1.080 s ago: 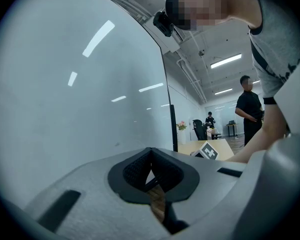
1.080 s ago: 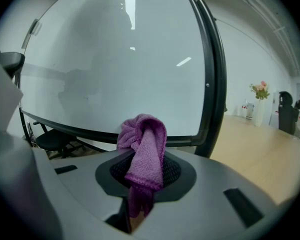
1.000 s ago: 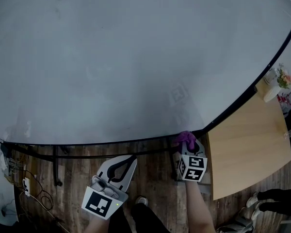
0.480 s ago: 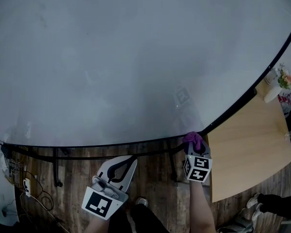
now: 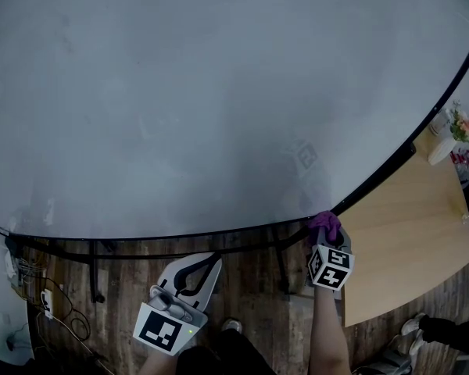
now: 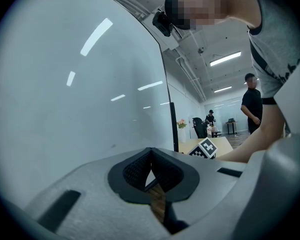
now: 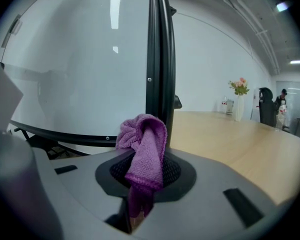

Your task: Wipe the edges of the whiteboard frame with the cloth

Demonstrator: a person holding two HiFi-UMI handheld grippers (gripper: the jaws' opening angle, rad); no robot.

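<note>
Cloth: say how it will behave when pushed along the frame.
Likely floppy: the cloth folds and bunches above the right tongs. Probably light, since a pinch holds it up. It should squash against the frame rather than slide stiffly.

The head view is dim and grey, and its wide lens bends the whiteboard (image 5: 219, 92) frame into a curve. Both gripper views are round fisheye pictures with black corners. Ceiling lights (image 6: 225, 59) make bright glare streaks on the whiteboard; the cloth (image 7: 142, 149) looks sharp
</note>
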